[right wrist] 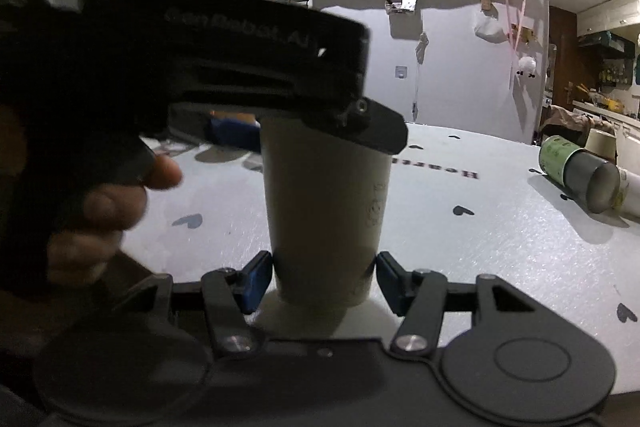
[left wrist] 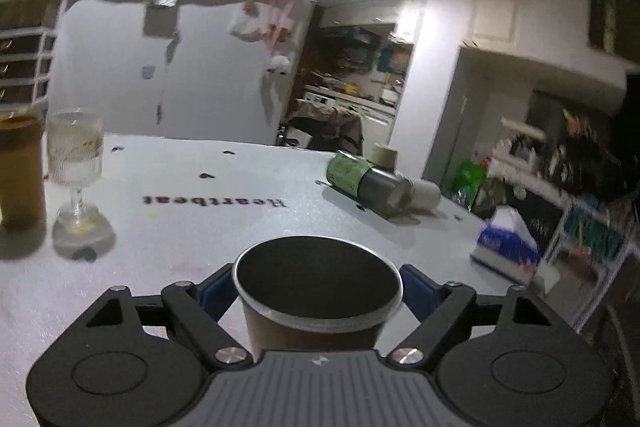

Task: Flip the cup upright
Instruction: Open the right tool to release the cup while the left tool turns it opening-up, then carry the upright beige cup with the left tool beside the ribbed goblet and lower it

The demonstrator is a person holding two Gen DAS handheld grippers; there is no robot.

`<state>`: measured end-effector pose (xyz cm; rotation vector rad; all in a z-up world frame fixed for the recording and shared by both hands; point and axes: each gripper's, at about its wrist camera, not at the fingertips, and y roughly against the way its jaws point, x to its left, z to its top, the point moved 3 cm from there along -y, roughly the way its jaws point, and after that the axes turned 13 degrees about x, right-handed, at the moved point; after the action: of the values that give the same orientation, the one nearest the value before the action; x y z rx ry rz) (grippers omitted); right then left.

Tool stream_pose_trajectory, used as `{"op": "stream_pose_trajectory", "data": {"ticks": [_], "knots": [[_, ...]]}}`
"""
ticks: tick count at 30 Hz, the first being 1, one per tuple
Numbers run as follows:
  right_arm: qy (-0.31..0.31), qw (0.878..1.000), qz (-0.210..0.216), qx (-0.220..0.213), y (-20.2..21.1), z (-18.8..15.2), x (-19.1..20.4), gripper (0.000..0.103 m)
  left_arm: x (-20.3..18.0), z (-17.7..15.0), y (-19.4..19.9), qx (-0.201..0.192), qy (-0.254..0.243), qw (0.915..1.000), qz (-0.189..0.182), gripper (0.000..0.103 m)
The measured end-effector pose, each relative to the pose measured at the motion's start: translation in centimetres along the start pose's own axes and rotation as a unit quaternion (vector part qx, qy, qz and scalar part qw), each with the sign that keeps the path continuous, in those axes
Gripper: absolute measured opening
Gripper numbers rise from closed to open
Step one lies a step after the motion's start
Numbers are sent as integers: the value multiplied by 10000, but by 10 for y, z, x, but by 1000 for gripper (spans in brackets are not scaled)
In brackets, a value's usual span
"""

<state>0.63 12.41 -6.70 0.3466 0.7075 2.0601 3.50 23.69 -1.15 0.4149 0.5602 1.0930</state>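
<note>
A cream tumbler with a metal rim [left wrist: 316, 287] stands upright on the white table, mouth up. My left gripper [left wrist: 316, 291] is shut on the tumbler just below its rim, blue pads on both sides. In the right wrist view the same tumbler [right wrist: 326, 211] stands in the middle, with the left gripper's black body [right wrist: 224, 67] across its top. My right gripper [right wrist: 322, 279] straddles the tumbler's base with blue pads [right wrist: 256, 281] close to its sides; small gaps show, so it looks open.
A green and grey tumbler [left wrist: 366, 183] lies on its side at the far right, next to a white cup [left wrist: 426, 193]. A stemmed glass [left wrist: 76, 171] and a brown cup [left wrist: 20, 171] stand at the left. A tissue pack [left wrist: 506, 243] sits beyond the table's right edge.
</note>
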Motion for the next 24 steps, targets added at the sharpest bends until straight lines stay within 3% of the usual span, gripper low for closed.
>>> {"op": "stream_pose_trajectory", "data": {"ticks": [4, 12, 13, 14, 15, 24], "knots": [[-89, 9999, 128, 37, -2, -3, 0, 57, -9, -4, -5, 166, -337, 9992, 166, 83], [-148, 9998, 146, 73, -4, -3, -4, 58, -1, -4, -6, 104, -371, 9991, 193, 82], [-174, 9997, 87, 122, -6, -3, -5, 67, 3, -1, -8, 50, -328, 9992, 235, 82], [-214, 9997, 14, 141, -8, -2, -7, 82, 8, 3, -10, 3, -276, 9992, 281, 82], [-249, 9996, -33, 136, -8, -3, -8, 85, 12, 7, -8, -54, -208, 9992, 333, 82], [-409, 9990, -136, 87, -5, -4, -17, 85, 75, 78, -50, -293, 453, 9938, 969, 82]]}}
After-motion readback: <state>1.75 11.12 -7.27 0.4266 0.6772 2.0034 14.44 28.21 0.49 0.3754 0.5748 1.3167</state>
